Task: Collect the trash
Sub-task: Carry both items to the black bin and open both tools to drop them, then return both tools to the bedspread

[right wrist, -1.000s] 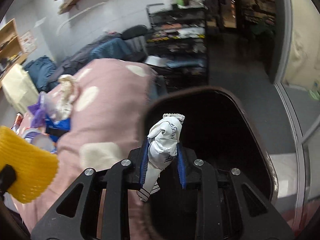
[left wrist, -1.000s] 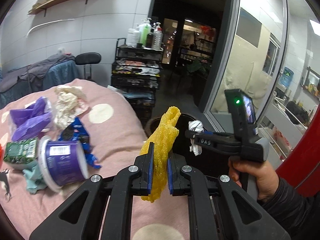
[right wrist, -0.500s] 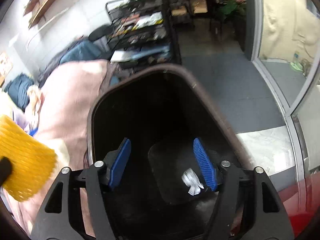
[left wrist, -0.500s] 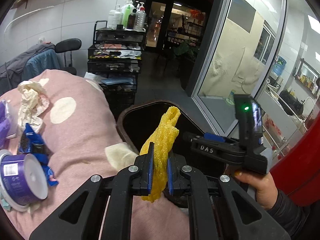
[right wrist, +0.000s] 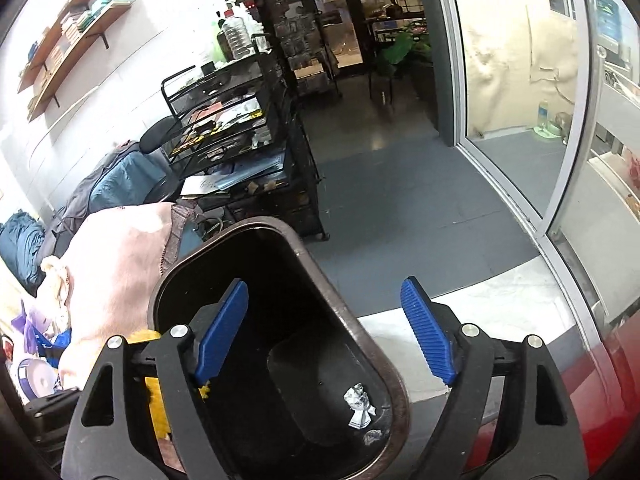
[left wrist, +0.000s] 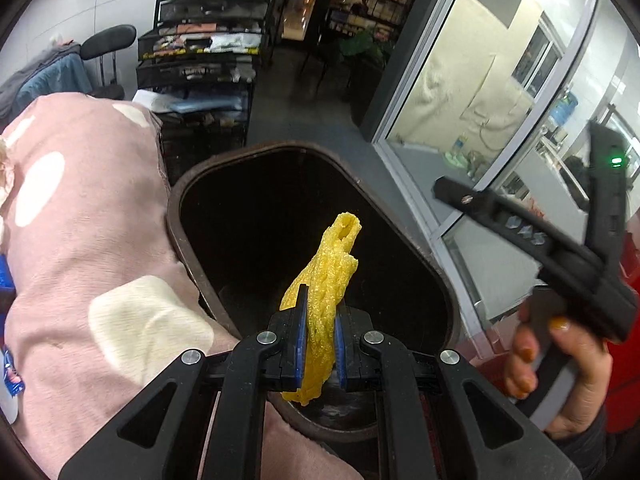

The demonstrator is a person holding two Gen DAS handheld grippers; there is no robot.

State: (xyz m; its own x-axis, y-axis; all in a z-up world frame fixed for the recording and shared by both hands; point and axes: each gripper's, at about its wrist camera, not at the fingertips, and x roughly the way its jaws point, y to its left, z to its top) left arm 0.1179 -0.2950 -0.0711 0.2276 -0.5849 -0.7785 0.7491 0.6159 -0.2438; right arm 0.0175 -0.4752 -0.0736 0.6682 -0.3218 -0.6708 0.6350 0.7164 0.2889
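Left wrist view: left tool clenched on yellow foam net over the bin; release well inside. Right tool, jaws just opening, is empty.

Two hand-held grippers: the left hand-held gripper and the right hand-held gripper. One dark trash bin. One yellow foam net. One crumpled white wrapper on the bin's floor. One pink spotted blanket on the left. One black wire cart far back. Two wall shelves.
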